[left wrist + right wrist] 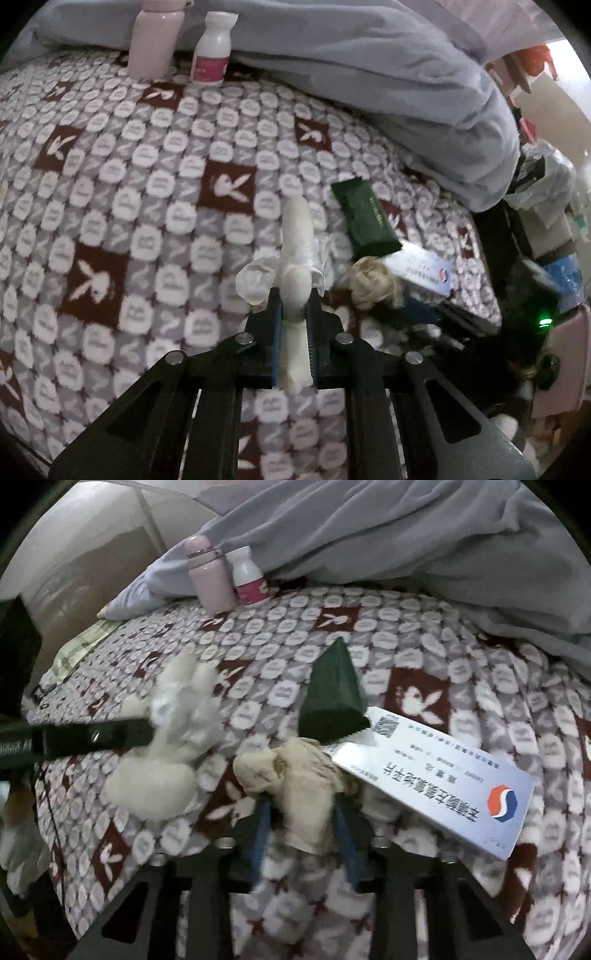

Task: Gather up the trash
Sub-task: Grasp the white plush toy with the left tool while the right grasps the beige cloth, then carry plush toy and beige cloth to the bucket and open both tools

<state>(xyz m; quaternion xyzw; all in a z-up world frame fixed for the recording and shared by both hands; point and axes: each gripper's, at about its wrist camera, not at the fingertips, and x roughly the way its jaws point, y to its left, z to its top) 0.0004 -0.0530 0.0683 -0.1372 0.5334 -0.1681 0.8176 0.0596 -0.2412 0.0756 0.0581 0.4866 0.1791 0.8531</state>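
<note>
My left gripper (295,295) is shut on a crumpled white tissue (295,236), which sticks out ahead of the pads and trails back between them. In the right wrist view that white tissue (173,738) hangs at the tip of the black left gripper, just above the blanket. A crumpled beige tissue (295,775) fills the gap between the blue pads (263,823) of my right gripper (303,808), which presses on it from both sides. The beige tissue (373,284) lies just right of my left gripper.
A dark green packet (332,690) and a white medicine box (436,779) lie on the patterned blanket (147,184) right beside the beige tissue. A pink flask (155,40) and a white bottle (212,48) stand at the back by a grey-blue quilt (369,74). Clutter sits past the bed's right edge.
</note>
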